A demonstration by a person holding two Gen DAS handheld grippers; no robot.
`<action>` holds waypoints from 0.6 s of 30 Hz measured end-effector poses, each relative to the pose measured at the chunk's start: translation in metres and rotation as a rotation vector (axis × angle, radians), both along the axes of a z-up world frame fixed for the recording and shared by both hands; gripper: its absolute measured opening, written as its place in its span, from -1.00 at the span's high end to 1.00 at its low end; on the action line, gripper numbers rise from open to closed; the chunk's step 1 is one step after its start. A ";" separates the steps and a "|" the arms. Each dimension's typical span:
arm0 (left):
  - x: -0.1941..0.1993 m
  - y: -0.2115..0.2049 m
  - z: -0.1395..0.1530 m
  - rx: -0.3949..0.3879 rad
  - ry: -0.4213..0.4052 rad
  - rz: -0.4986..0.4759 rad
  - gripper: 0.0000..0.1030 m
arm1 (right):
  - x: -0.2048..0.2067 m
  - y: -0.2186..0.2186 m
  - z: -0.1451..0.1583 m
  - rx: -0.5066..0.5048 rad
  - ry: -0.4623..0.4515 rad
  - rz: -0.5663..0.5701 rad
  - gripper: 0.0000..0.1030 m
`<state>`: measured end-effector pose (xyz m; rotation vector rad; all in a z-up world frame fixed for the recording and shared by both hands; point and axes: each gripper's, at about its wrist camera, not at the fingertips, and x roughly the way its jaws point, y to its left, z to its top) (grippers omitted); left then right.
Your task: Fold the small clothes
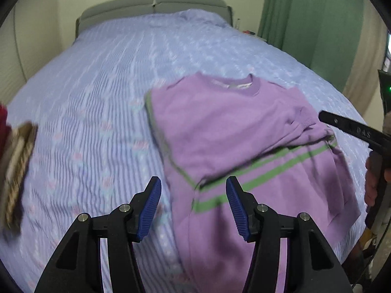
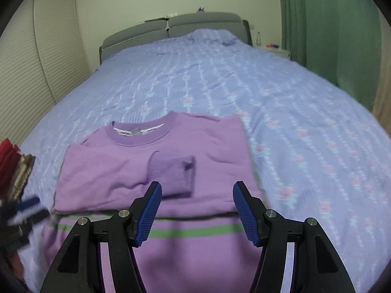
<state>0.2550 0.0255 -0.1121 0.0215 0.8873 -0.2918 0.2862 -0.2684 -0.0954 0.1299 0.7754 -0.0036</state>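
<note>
Two grippers here, both empty, hanging over the near end of a purple sweater [image 2: 136, 171] that lies flat on a bed [image 2: 220, 85] with a blue flowery cover. The left gripper [image 1: 193, 206] has its blue fingers [image 1: 154, 207] spread wide with nothing between them, and it sits above the sweater's left edge, right about where the green stripes [image 1: 264, 171] cross the body. The right gripper [image 2: 197, 213] is spread just as wide, above the lower middle of the sweater, close to the one stripe that shows in its view.

The sweater itself has the collar [image 2: 141, 131] pointing toward the grey headboard [image 2: 171, 28]. Both sleeves look folded in over the chest, and one ribbed cuff [image 2: 171, 173] rests near the middle, just ahead of the right gripper's fingertips. The hem end hasn't been folded up yet.

Off at the left edge of the bed there's a small pile of clothes [image 2: 14, 168], red on top with something brownish under it, though it's too blurry to say what exactly. A green curtain [image 2: 330, 24] hangs on the right side of the room.
</note>
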 end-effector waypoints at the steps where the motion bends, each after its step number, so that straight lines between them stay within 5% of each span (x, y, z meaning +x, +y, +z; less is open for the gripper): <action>1: -0.001 0.002 -0.003 -0.012 0.001 0.007 -0.06 | 0.006 0.004 -0.003 0.009 0.006 0.006 -0.18; 10: 0.012 -0.019 -0.025 0.061 0.004 -0.017 -0.03 | 0.032 0.008 -0.028 0.094 0.089 -0.020 -0.18; 13: 0.016 -0.011 -0.029 0.067 0.015 0.017 0.24 | 0.036 0.004 -0.038 0.165 0.115 -0.026 -0.17; 18: 0.023 0.009 -0.030 -0.035 0.063 0.074 0.45 | 0.043 0.006 -0.044 0.213 0.127 -0.010 0.47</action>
